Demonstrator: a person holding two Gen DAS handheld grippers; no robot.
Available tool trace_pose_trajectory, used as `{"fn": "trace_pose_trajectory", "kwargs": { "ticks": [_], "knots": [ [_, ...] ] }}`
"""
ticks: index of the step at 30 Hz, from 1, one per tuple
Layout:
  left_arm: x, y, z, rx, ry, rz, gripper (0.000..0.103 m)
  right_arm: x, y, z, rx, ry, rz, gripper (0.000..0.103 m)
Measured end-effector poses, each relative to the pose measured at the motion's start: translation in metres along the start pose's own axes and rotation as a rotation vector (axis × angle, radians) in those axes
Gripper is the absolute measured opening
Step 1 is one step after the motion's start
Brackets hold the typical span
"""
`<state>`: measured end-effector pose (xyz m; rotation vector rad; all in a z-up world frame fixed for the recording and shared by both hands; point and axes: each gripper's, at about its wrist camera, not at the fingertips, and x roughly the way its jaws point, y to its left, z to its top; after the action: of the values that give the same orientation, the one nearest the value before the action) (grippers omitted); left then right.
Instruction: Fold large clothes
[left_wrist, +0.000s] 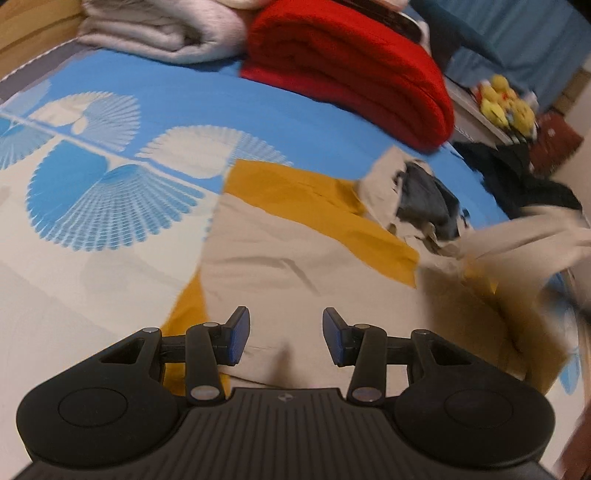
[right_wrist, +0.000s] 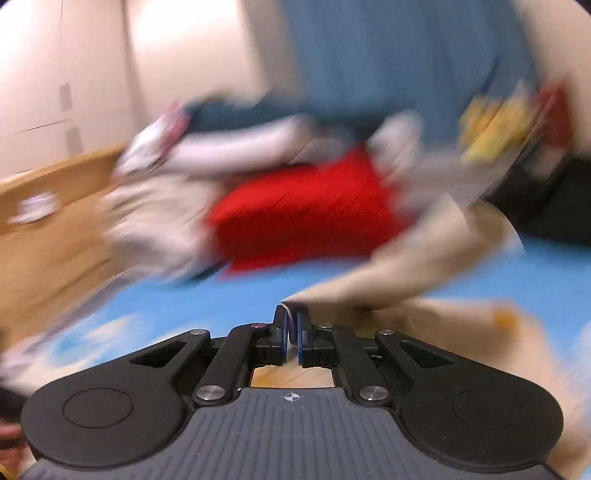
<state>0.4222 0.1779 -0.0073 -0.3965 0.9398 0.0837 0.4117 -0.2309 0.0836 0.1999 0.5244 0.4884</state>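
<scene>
Beige-and-mustard garment (left_wrist: 295, 258) lies spread on the bed (left_wrist: 110, 229), partly folded at best; most folding left, I'd judge. Left tool (left_wrist: 286, 338) hovers over it, jaws wide apart, holding nothing. Right tool (right_wrist: 291, 332) is clamped on a beige fabric edge (right_wrist: 369, 291), right view heavily blurred. Folded red blanket (left_wrist: 351, 70) and grey blanket (left_wrist: 159, 33) stacked behind. No readable writing or brands.
</scene>
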Motion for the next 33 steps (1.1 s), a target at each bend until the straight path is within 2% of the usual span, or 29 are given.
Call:
{"fn": "trace_pose_trajectory", "kwargs": {
  "ticks": [1,2,4,6,8,13,16,17,19,20,22,28,33],
  "knots": [
    [-0.001,0.005,0.002,-0.018,0.003,0.000,0.048,0.014,0.015,-0.013,0.032,0.091,0.050,0.013],
    [-0.002,0.009,0.003,-0.036,0.006,-0.005,0.048,0.022,0.027,-0.024,0.055,0.155,0.071,0.014],
    [-0.004,0.014,0.005,-0.064,0.011,-0.026,0.048,0.022,0.040,-0.041,0.102,0.189,0.047,0.014],
    [-0.004,0.017,0.006,-0.077,0.013,-0.035,0.048,0.007,0.044,-0.046,0.140,0.176,0.000,0.014],
    [-0.002,0.019,0.007,-0.081,0.015,-0.031,0.048,-0.019,0.041,-0.047,0.179,0.133,-0.089,0.020],
    [0.008,0.032,0.005,-0.147,0.038,-0.027,0.048,-0.079,0.017,-0.060,0.374,0.008,-0.260,0.024],
    [0.017,0.044,0.001,-0.205,0.067,-0.022,0.046,-0.087,-0.003,-0.076,0.406,-0.038,-0.328,0.025],
    [0.021,0.046,-0.001,-0.222,0.080,-0.023,0.046,-0.084,-0.009,-0.084,0.410,-0.039,-0.353,0.025],
    [0.027,0.048,-0.005,-0.240,0.099,-0.024,0.045,-0.066,-0.025,-0.095,0.455,0.011,-0.452,0.028],
    [0.030,0.049,-0.006,-0.242,0.103,-0.025,0.043,-0.060,-0.034,-0.098,0.485,0.032,-0.474,0.028],
    [0.034,0.049,-0.008,-0.244,0.108,-0.025,0.039,-0.054,-0.052,-0.102,0.527,0.056,-0.489,0.028],
    [0.046,0.046,-0.010,-0.239,0.117,-0.015,0.039,-0.038,-0.092,-0.113,0.746,0.113,-0.555,0.028],
    [0.056,0.042,-0.009,-0.231,0.130,0.001,0.039,-0.038,-0.106,-0.117,0.828,0.133,-0.618,0.028]
  ]
}}
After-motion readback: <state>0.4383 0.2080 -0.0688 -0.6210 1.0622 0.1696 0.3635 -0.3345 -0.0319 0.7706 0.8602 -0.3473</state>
